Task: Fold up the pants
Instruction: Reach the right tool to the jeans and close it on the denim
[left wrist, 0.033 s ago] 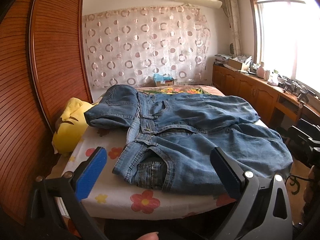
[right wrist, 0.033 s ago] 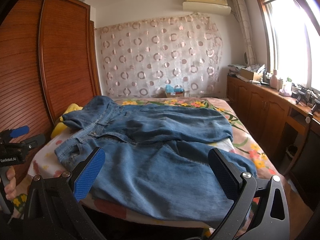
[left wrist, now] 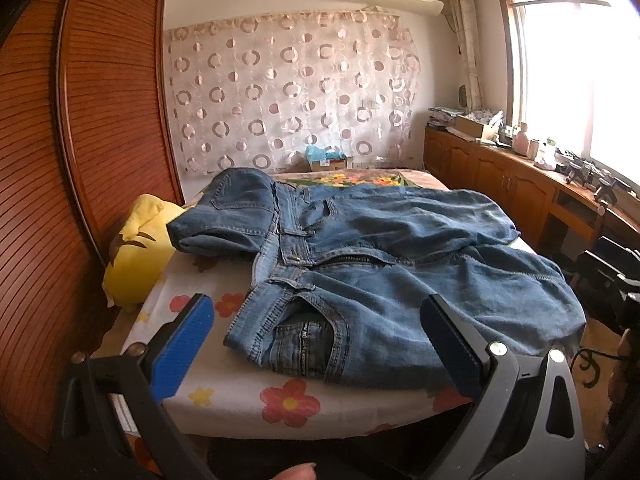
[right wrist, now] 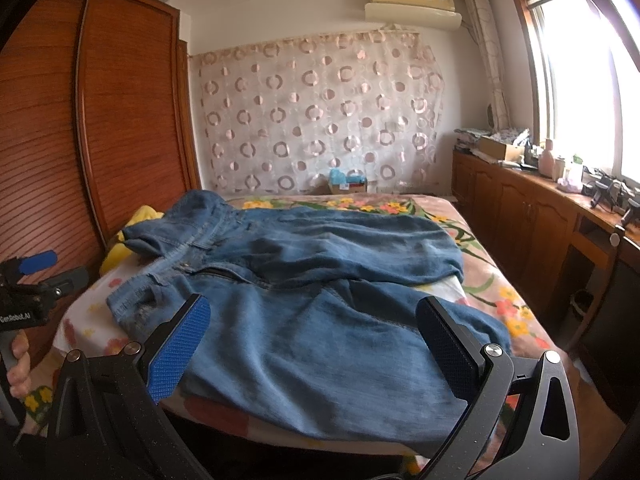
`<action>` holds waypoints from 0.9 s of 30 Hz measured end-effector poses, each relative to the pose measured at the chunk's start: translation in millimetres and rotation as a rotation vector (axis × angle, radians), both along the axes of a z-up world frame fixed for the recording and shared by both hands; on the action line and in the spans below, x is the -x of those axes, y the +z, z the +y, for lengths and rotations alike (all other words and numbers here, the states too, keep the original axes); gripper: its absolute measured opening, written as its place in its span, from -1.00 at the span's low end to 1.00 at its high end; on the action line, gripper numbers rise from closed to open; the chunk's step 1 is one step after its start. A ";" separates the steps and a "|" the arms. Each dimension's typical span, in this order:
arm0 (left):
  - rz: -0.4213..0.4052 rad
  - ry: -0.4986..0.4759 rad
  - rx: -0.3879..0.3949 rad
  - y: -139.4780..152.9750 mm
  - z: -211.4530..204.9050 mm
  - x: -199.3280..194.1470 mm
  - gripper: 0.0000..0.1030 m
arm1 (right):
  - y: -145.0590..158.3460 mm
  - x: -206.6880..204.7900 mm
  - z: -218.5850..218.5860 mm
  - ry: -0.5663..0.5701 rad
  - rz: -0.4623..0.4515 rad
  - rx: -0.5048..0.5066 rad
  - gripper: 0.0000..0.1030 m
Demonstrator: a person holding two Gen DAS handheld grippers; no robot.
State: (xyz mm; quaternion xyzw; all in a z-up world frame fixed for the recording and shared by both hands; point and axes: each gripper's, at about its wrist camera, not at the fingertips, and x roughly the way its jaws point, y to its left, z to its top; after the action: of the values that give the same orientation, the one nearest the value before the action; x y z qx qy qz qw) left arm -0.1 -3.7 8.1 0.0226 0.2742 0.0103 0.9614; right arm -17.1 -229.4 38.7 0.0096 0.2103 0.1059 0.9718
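A pair of blue denim pants [left wrist: 380, 264] lies spread on a bed [left wrist: 224, 396] with a floral sheet, in a bedroom with a wooden wardrobe on the left and a bright window on the right. The pants lie sideways across the bed: the waistband, with its open fly and button, sits toward the left, and the two legs run off to the right. The far leg rests partly over the near one, and one flap of the seat is bunched up at the far left beside a yellow pillow [left wrist: 136, 256]. The cloth is rumpled, not yet folded — the work seems to be at its very start.

The left claw [left wrist: 316, 344] is held low at the near edge of the bed, its two fingers spread wide and pinching nothing. Seen between those fingers is the near corner of the waistband with its front pocket, just ahead of the claw but not touching it. That placement suggests it is lined up to take the waist end.

The right claw [right wrist: 312, 344] also stands spread wide and empty, held at the near edge further to the right. The near leg [right wrist: 320, 344] of the pants [right wrist: 304, 280] fills the space ahead of it, close but not gripped. Held this way — one claw at the waist, one at the leg — the pair looks ready to lift the near side and fold it over the far side.
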 end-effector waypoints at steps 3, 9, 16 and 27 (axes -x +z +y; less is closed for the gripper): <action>-0.004 -0.045 0.035 -9.1 -0.1 -5.4 1.00 | -7.8 -3.9 -14.6 -0.011 0.027 0.001 1.00; 0.041 -0.040 0.046 -31.2 8.1 -20.3 1.00 | -31.6 -10.8 -51.5 -0.070 0.094 0.036 1.00; 0.079 -0.033 0.057 -48.7 12.9 -33.3 1.00 | -62.2 -11.9 -96.3 -0.142 0.200 0.048 1.00; 0.099 -0.032 0.058 -55.1 16.1 -35.0 1.00 | -98.3 -5.4 -112.8 -0.109 0.316 0.033 0.92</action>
State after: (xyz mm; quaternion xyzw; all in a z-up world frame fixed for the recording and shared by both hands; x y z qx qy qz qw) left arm 34.9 12.4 -47.0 -0.0003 0.3214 -0.0144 0.9468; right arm -11.7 -342.1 -59.6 0.0215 0.3612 0.0469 0.9311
